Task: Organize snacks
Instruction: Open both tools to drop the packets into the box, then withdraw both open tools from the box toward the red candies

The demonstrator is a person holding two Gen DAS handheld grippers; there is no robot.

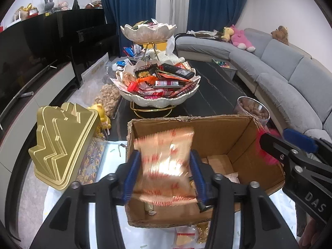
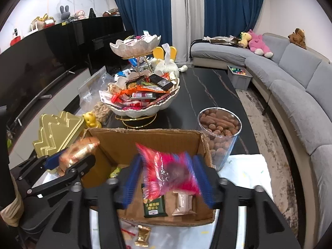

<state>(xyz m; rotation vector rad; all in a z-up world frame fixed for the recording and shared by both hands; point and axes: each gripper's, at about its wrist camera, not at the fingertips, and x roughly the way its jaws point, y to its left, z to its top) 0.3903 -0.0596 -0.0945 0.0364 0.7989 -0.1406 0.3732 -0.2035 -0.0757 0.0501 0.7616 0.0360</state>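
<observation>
My left gripper (image 1: 165, 176) is shut on a tan snack packet with red print (image 1: 166, 161), held above the open cardboard box (image 1: 217, 132). My right gripper (image 2: 169, 178) is shut on a red and pink snack packet (image 2: 168, 172) over the same box (image 2: 145, 137). The box holds a green packet (image 2: 154, 206) and a beige packet (image 2: 183, 204). The right gripper also shows at the right of the left wrist view (image 1: 271, 145). The left gripper with its tan packet shows at the left of the right wrist view (image 2: 68, 161).
A two-tier shell-shaped snack stand (image 1: 166, 101) full of snacks stands beyond the box on the dark table (image 2: 207, 95). A gold tin (image 1: 62, 145) is left of the box. A clear jar of nuts (image 2: 220, 132) is right of it. Loose packets (image 2: 143, 235) lie in front.
</observation>
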